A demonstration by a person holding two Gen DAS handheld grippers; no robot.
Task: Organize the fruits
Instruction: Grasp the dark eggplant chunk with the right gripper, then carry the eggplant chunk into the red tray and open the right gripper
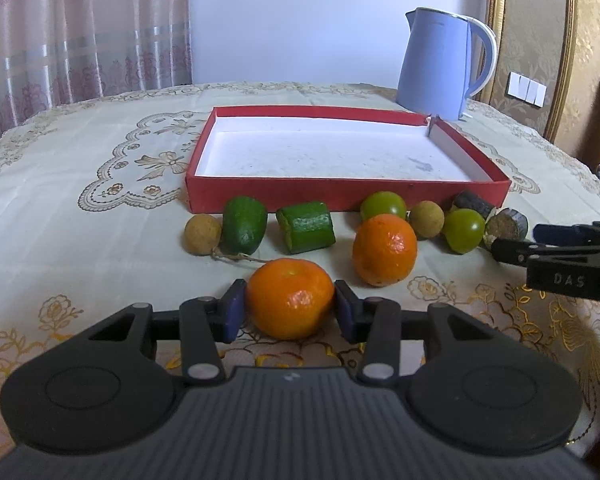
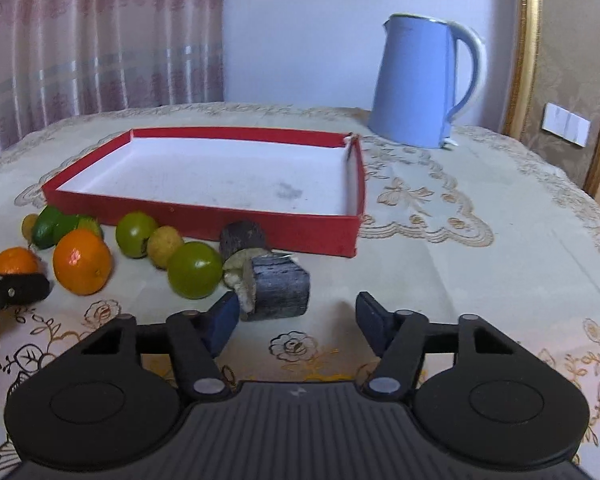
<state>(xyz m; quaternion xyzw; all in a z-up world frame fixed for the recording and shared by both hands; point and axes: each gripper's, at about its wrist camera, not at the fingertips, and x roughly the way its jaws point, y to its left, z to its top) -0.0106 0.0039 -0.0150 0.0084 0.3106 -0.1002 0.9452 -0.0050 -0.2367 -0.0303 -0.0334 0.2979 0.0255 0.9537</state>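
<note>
An empty red tray [image 1: 340, 196] with a white floor lies on the tablecloth; it also shows in the right wrist view [image 2: 260, 228]. In front of it lie several fruits. My left gripper [image 1: 290, 308] is shut on a tangerine [image 1: 290, 298] resting on the cloth. A second tangerine [image 1: 384, 250] stands just behind it to the right. My right gripper [image 2: 296, 320] is open and empty, its left pad beside a dark sugarcane piece [image 2: 278, 290]. A green round fruit [image 2: 194, 270] lies to the left of that piece.
A blue kettle [image 1: 440, 64] stands behind the tray's right corner. An avocado [image 1: 244, 224], a green cut piece [image 1: 306, 226], two longans [image 1: 203, 234] [image 1: 426, 218] and another green fruit [image 1: 382, 206] line the tray's front. The right gripper's side [image 1: 560, 256] shows at the right.
</note>
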